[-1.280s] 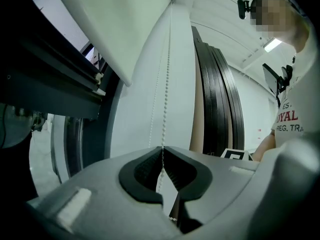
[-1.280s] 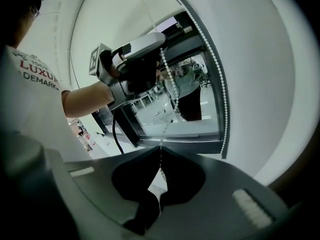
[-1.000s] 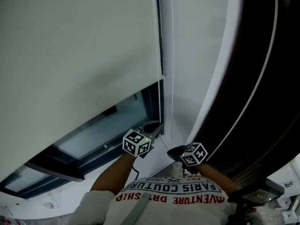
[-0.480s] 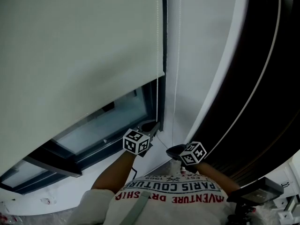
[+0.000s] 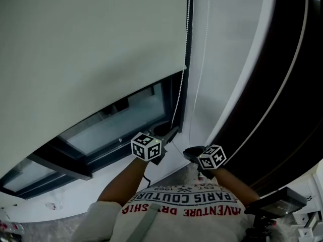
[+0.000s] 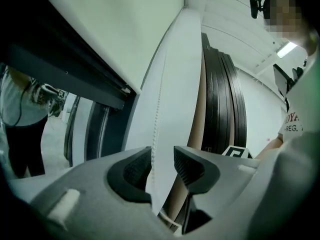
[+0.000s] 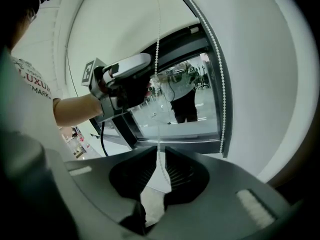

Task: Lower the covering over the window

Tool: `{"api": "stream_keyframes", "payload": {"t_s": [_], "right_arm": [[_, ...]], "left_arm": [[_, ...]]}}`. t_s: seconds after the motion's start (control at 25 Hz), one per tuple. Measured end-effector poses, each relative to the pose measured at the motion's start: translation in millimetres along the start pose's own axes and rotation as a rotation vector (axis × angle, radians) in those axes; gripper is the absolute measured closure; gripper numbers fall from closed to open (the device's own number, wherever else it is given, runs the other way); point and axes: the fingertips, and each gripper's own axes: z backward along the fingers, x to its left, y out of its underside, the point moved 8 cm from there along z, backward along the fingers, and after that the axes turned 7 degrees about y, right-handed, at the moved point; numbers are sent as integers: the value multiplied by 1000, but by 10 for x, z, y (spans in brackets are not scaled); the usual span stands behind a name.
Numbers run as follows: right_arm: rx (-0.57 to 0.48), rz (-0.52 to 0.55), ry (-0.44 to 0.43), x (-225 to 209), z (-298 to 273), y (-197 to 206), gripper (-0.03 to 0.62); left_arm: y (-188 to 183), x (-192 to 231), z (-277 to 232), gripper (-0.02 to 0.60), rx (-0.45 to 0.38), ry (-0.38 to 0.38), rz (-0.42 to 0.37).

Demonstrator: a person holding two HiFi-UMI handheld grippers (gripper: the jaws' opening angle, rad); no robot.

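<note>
The blind (image 5: 91,59) hangs part way down, its hem well above both claws, with bare glass (image 5: 121,122) showing between the hem and the claws. The left claw (image 6: 162,166) stands open, and the chain (image 6: 157,109) runs up between its jaws, against one pad and clear of the other. The right claw (image 7: 159,170) has just been opening. Its jaws are a narrow gap apart, with a strand of chain passing through unpinched. The risk, as I judge it, is that neither claw grips now, so the chain may swing out of a gap and the jaws would shut on air. Closing on the wrong strand would raise the blind. A slanted pull could let beads slip through the pads
</note>
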Motion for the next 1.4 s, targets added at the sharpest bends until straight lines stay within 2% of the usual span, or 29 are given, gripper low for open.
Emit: {"api": "stream_keyframes", "payload": {"t_s": [0.04, 0.2, 0.28, 0.32, 0.4, 0.56, 0.68, 0.88, 1.16, 1.4], "right_arm": [[-4, -3, 15, 17, -19, -8, 525], [-11, -6, 80, 119, -103, -8, 370], [-11, -13, 85, 200, -121, 37, 345], [-11, -19, 76, 261, -118, 69, 347], [-22, -27, 52, 427, -76, 116, 368], [-62, -22, 41, 870, 132, 102, 591], [-95, -20, -2, 1286, 333, 89, 592], [-152, 8, 24, 1805, 654, 200, 589], [-284, 12, 87, 2279, 1247, 438, 589], [-356, 59, 84, 2782, 1542, 418, 589]], "left_arm": [[-22, -19, 75, 434, -12, -4, -4], [-35, -118, 425, 436, -36, -9, -2], [10, -219, 562, 440, -27, 17, 18], [39, -295, 625, 458, -19, 32, 23], [84, -487, 752, 576, 4, 55, 1], [131, -989, 987, 577, 63, 165, -47], [173, -1362, 1201, 577, 83, 226, -31], [254, -1743, 1569, 577, 104, 219, -5], [419, -2209, 1975, 577, 116, 208, -48], [418, -2551, 2238, 577, 115, 212, -76]]}}
